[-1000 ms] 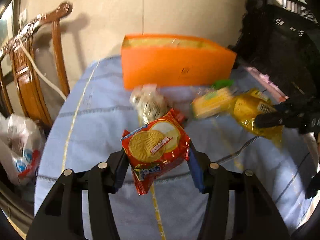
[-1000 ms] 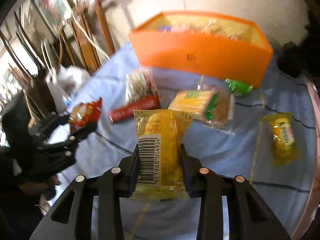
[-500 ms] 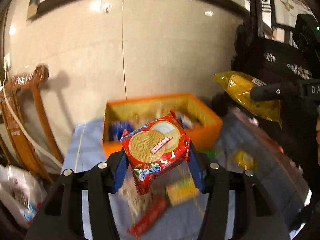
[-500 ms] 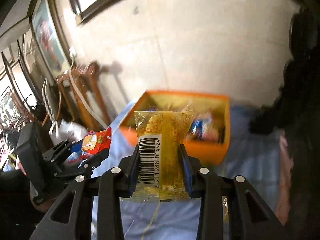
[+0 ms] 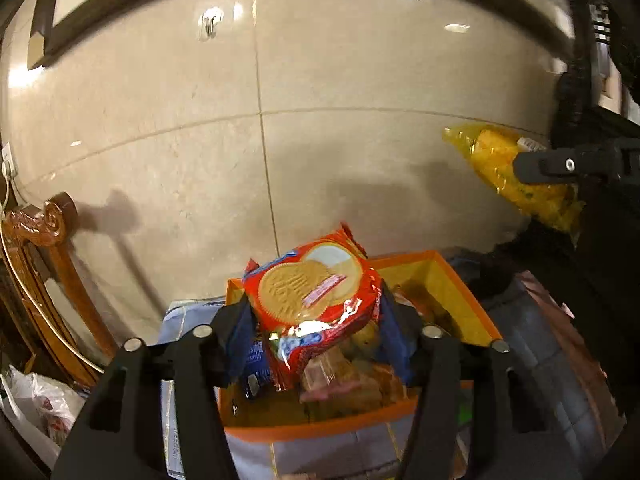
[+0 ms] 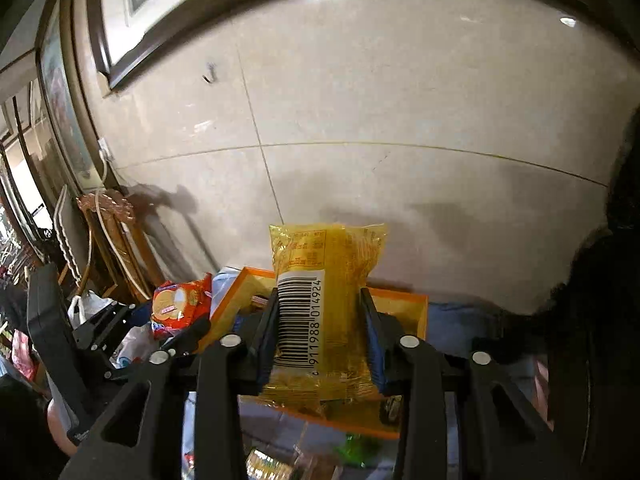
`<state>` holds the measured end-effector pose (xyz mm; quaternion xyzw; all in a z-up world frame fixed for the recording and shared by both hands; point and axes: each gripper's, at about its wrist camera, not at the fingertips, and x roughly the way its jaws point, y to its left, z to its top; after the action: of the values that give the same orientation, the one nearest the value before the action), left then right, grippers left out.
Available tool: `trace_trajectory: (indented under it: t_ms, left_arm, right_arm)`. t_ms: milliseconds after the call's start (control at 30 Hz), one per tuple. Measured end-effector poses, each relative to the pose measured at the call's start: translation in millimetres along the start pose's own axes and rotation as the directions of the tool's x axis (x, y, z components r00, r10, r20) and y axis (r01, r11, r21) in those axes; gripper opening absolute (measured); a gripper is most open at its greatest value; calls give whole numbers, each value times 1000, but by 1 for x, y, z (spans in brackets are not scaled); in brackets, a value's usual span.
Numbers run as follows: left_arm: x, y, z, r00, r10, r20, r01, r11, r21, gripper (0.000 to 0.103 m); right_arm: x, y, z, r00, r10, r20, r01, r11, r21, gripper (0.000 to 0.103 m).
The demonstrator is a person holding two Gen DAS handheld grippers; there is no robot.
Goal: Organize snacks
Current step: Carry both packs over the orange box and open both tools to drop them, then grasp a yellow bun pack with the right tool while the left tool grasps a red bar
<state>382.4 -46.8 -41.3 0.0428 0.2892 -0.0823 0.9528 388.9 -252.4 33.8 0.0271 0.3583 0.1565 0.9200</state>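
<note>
Orange box (image 5: 452, 296) on counter, directly below both claws. Left claw (image 5: 316, 320), jaws just been widening, red biscuit pack (image 5: 312, 292) loose between them, over box. Right claw (image 6: 320, 320) likewise widening (yellow pack (image 6: 324, 304) upright between jaws), over box's right end.

Dim warm light, ceiling-lamp glare on wall (image 5: 320, 120), fisheye-bent edges
</note>
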Motion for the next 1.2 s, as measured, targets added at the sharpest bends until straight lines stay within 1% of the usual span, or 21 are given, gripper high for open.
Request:
trace_trajectory:
  t_ms: [33, 67, 133, 200, 267, 400, 500, 567, 633, 667, 700, 767, 833, 867, 900, 967, 1067, 1133, 1200]
  left_arm:
    - [7, 1, 1, 1000, 12, -17, -12, 1000, -9, 83]
    - [13, 4, 2, 999, 46, -24, -47, 999, -28, 91]
    - [17, 12, 2, 996, 82, -24, -83, 995, -52, 95]
    - [17, 19, -4, 996, 88, -34, -89, 995, -55, 96]
    - [17, 22, -12, 993, 107, -48, -109, 993, -34, 96]
    - [12, 34, -32, 991, 104, -83, -110, 991, -71, 96]
    - [1, 36, -50, 992, 76, -103, -84, 994, -72, 96]
    - [-9, 37, -67, 992, 55, -110, -62, 996, -61, 96]
    - [-22, 37, -94, 990, 13, -140, -19, 999, -47, 96]
    - [-26, 36, -109, 987, -3, -158, -3, 999, -35, 96]
    - [-31, 35, -129, 984, -19, -179, 17, 1000, -12, 96]
    - [-36, 31, -167, 973, -47, -224, 55, 998, 28, 96]
    - [-39, 23, -206, 958, -60, -280, 85, 993, 78, 96]
    - [-40, 19, -224, 951, -54, -304, 92, 989, 112, 96]
    - [-41, 13, -242, 947, -45, -318, 98, 983, 153, 96]
    - [-43, 5, -268, 941, -36, -337, 111, 972, 205, 96]
    - [-38, 0, -284, 933, -37, -358, 123, 967, 222, 96]
    - [-34, 0, -286, 937, -20, -350, 104, 969, 223, 96]
    - [-25, 2, -285, 935, -6, -354, 83, 976, 203, 96]
  right_arm:
    - [7, -2, 2, 1000, -19, -15, 19, 1000, -5, 66]
    - [14, -4, 2, 998, -62, -18, 62, 998, -18, 74]
    - [16, -7, -3, 996, -88, -11, 88, 996, -12, 77]
    - [15, -14, -12, 997, -75, -16, 75, 997, 15, 77]
    - [15, -17, -24, 997, -69, -28, 70, 997, 26, 77]
    - [12, -13, -51, 996, -66, -55, 68, 997, 26, 77]
    - [3, -9, -75, 995, -60, -77, 62, 998, 25, 79]
    - [-5, -4, -95, 993, -77, -92, 78, 997, 6, 86]
    - [-11, -2, -118, 990, -95, -107, 96, 995, -2, 93]
    - [-12, -2, -136, 987, -105, -125, 106, 994, 4, 93]
    - [-11, -4, -151, 983, -106, -147, 109, 994, 13, 93]
    - [-8, -7, -190, 974, -106, -200, 117, 992, 44, 93]
    - [-2, -11, -225, 959, -111, -261, 134, 988, 73, 93]
    - [3, -12, -246, 948, -115, -298, 146, 985, 86, 93]
    - [5, -12, -259, 940, -119, -319, 154, 984, 87, 93]
    - [7, -12, -282, 926, -150, -347, 182, 981, 60, 93]
    - [5, -22, -295, 911, -212, -354, 236, 971, 26, 93]
    - [4, -41, -298, 895, -250, -369, 284, 958, 39, 93]
    - [5, -58, -296, 883, -281, -376, 322, 945, 50, 93]
